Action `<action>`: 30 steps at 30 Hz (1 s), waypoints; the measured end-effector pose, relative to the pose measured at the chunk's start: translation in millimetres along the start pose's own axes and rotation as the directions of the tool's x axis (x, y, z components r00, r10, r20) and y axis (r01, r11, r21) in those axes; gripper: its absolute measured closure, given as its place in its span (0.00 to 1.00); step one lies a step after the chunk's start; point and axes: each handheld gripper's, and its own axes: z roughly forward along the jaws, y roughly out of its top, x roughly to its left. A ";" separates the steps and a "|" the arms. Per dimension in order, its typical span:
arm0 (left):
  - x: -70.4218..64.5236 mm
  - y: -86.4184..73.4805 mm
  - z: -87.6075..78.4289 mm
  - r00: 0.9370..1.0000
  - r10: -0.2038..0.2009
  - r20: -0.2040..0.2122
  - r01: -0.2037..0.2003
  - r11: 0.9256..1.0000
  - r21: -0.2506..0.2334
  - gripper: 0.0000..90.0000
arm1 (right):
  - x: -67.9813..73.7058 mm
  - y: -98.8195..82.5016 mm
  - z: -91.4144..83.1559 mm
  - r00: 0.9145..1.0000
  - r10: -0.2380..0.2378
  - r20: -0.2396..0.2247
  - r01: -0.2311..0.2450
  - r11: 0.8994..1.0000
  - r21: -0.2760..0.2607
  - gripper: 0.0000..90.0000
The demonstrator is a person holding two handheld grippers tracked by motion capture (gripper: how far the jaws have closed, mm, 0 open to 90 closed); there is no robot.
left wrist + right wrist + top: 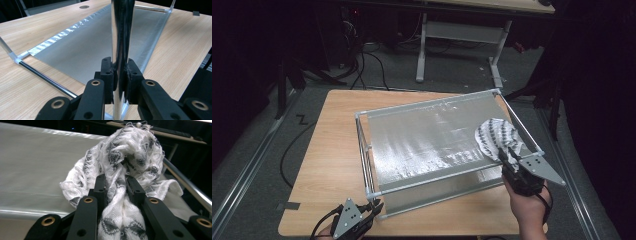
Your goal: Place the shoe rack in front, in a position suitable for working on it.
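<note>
I have right gripper (pixel 509 156) clenched on cloth (pixel 495 136) at right of high view, bunched on glossy sheet (pixel 427 137) of metal frame (pixel 362 145); left gripper (pixel 375 206) clamped on frame's corner post (pixel 121 37) at lower left; cloth looks light, soft, loosely knit, fringe likely to snag; I judge bunched middle best hold, where pads sit now; right gripper view gives knit (pixel 130 157) squeezed between jaws; left gripper view gives post pinched upright over table (pixel 182 45); high view gives overall layout.

Fuzzy knitted cloth (pixel 130 152), glossy metal post (pixel 121 37), matt silvery sheet (pixel 427 140), smooth pale wood-grain table (pixel 332 150).
</note>
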 end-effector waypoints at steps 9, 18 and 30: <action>-0.7 -0.3 0.7 1.000 -0.009 -0.005 0.009 1.000 -0.004 0.89 | 53.4 8.6 5.6 0.992 -0.073 -0.102 0.073 0.997 -0.010 0.82; -0.9 -0.4 0.9 1.000 -0.012 -0.004 0.012 1.000 -0.006 0.89 | 100.6 15.8 6.8 0.971 -0.119 -0.210 0.114 0.993 -0.033 0.83; -3.1 -0.6 -0.2 1.000 -0.010 -0.010 0.010 1.000 -0.003 0.89 | 180.4 26.9 5.3 0.907 -0.200 -0.371 0.175 0.980 -0.099 0.83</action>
